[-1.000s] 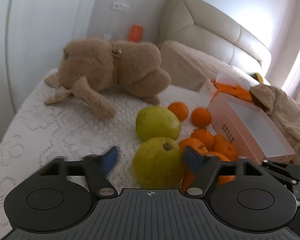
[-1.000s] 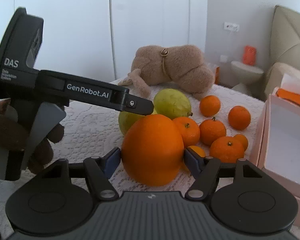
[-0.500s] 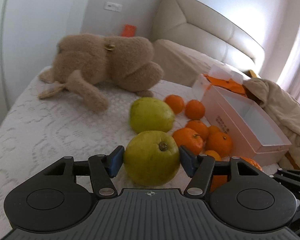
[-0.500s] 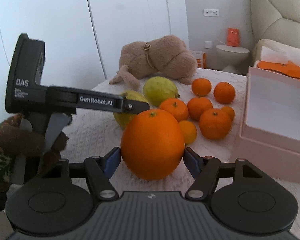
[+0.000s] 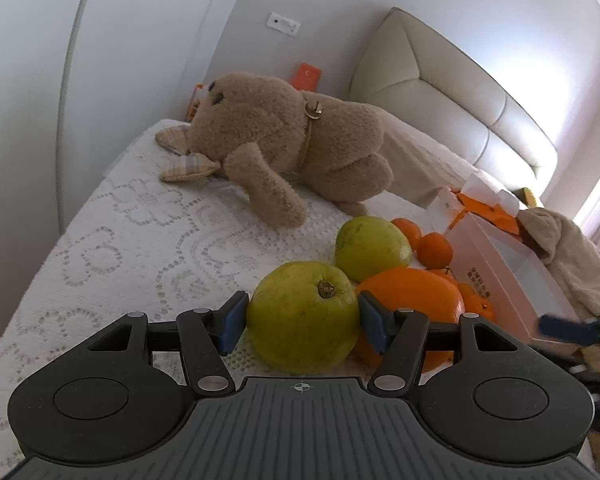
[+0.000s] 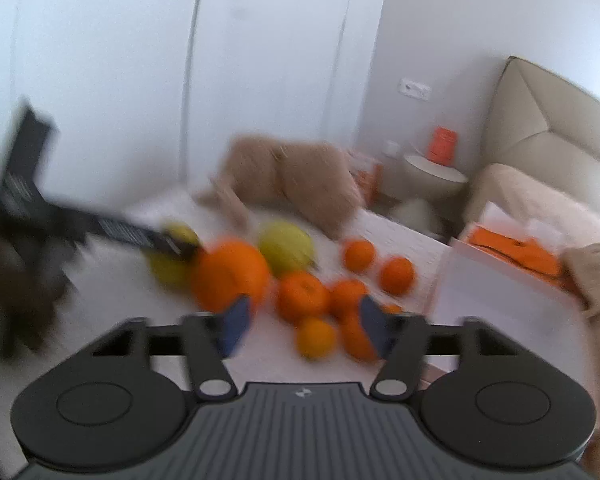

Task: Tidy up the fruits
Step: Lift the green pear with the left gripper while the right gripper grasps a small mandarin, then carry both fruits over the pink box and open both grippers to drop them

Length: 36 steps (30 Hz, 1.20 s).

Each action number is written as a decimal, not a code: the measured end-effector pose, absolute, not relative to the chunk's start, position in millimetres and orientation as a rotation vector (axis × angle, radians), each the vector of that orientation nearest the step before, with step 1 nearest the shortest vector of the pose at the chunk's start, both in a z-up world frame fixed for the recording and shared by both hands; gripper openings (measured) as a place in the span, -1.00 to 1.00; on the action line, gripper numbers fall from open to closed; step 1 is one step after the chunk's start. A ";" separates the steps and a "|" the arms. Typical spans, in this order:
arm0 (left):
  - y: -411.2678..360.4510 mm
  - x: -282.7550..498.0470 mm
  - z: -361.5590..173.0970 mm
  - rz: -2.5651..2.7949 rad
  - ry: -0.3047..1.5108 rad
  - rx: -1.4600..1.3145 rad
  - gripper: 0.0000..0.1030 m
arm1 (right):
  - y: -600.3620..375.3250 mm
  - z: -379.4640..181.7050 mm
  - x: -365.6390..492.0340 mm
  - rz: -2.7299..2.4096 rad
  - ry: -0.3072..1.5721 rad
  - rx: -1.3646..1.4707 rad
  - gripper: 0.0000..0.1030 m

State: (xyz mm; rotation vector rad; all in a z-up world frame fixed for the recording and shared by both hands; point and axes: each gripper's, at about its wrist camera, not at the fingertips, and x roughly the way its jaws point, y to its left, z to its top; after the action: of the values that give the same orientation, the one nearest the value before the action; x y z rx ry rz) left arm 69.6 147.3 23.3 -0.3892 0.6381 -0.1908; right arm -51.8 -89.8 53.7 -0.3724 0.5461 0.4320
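My left gripper is shut on a round green fruit, both blue pads against its sides. A large orange lies right behind it, and a second green fruit lies further back. In the blurred right wrist view my right gripper is closing with nothing between its jaws. It hangs above several small oranges. The large orange rests on the bed to its front left, beside the left gripper.
A big brown plush toy lies across the white lace bedspread behind the fruit. An open pink box stands to the right, with a beige cloth beside it. Beyond are the headboard and a bedside table.
My right gripper has let go of the large orange, which now lies on the bed, and has drawn up and back. My left gripper has shut on the green fruit.
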 end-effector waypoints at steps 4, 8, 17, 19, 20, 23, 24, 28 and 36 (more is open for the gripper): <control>145.0 64.9 25.8 -0.217 0.639 -0.385 0.27 | -76.8 31.0 -36.1 0.430 0.584 -0.451 -0.22; 144.9 57.9 28.9 -0.215 0.629 -0.361 0.27 | -65.3 6.4 -16.6 0.380 0.605 -0.507 -0.22; 141.7 38.8 53.7 -0.252 0.582 -0.355 0.27 | -72.5 12.2 -19.6 0.421 0.633 -0.363 -0.39; 134.4 34.6 65.8 -0.269 0.567 -0.346 0.27 | -83.8 24.0 -25.8 0.439 0.639 -0.278 -0.39; 129.1 33.6 72.3 -0.282 0.564 -0.343 0.27 | -89.0 30.0 -29.7 0.440 0.640 -0.245 -0.39; 106.8 33.5 91.3 -0.328 0.557 -0.321 0.27 | -103.2 48.4 -43.2 0.428 0.628 -0.186 -0.39; 96.6 34.3 97.6 -0.338 0.559 -0.304 0.27 | -106.4 55.3 -46.0 0.420 0.621 -0.177 -0.39; 54.2 34.8 121.5 -0.372 0.567 -0.250 0.27 | -122.7 90.0 -53.7 0.338 0.567 -0.158 -0.39; -23.6 57.7 160.9 -0.454 0.562 -0.225 0.27 | -187.0 212.1 -47.0 0.088 0.397 -0.035 -0.38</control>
State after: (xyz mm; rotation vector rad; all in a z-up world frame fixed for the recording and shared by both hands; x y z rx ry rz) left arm 57.7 -23.6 160.9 -0.2254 0.5624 -0.4535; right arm -47.0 -187.0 212.1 -0.0346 0.3975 0.0882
